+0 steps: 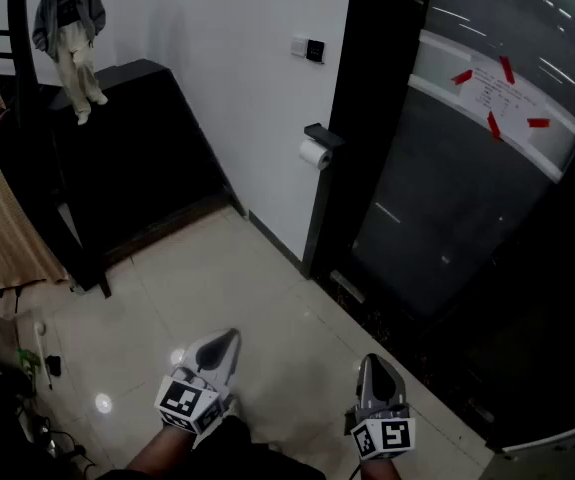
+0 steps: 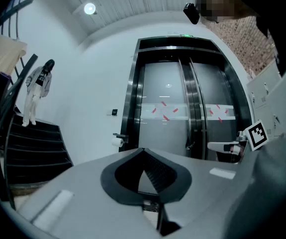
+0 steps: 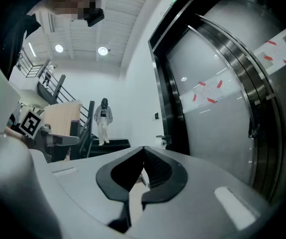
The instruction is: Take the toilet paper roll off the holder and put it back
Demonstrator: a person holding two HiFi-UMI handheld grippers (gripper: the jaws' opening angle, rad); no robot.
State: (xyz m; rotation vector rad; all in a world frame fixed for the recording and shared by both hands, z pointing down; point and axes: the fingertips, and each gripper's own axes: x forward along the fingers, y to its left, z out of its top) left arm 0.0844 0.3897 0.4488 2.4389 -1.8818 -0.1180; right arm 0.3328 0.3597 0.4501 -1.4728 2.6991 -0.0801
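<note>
Toilet paper roll on holder, long axis level along the wall; left gripper and right gripper jaws closed together, empty.

Floor: lay open up to the toilet paper roll.
Left: staircase bounded it.
Right: elevator door bounded it.

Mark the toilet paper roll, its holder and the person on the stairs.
toilet paper roll [image 1: 314,154], head view, its white side.
holder [image 1: 324,134], head view, its dark top plate.
person [image 1: 69,13], head view, the torso.
</note>
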